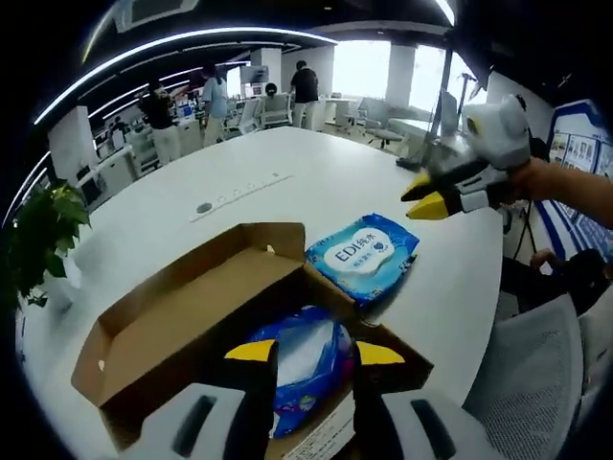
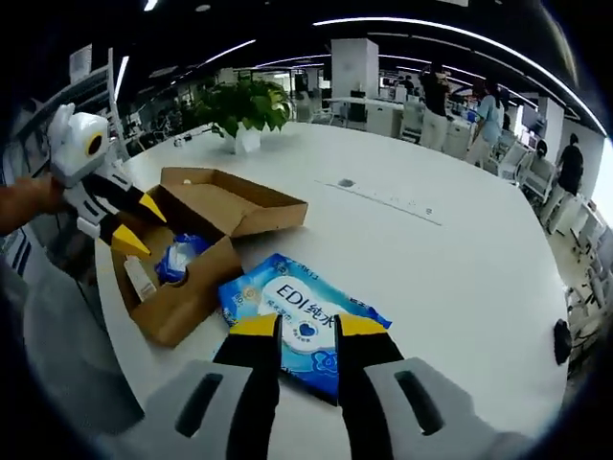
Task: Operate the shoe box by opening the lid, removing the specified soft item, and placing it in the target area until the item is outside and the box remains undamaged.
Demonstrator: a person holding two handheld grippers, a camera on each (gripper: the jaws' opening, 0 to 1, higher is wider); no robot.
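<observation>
Cardboard shoe box (image 1: 201, 326) sits open on the white desk (image 1: 287, 192), its lid folded back on the side away from the blue wipes pack (image 1: 364, 254). That pack, a flat soft packet with a white label, lies on the desk just beside the box, outside it. A 2nd blue soft packet (image 1: 305, 359) rests inside the box. In the left gripper view the left hand-held gripper (image 1: 314, 353) hangs above that inner packet, its yellow-tipped jaws spread and holding nothing. In the right gripper view the right hand-held gripper (image 2: 307, 326) is over the pack beside the box, jaws parted and empty. A potted plant (image 2: 241, 107) stands on the desk beyond the box.
</observation>
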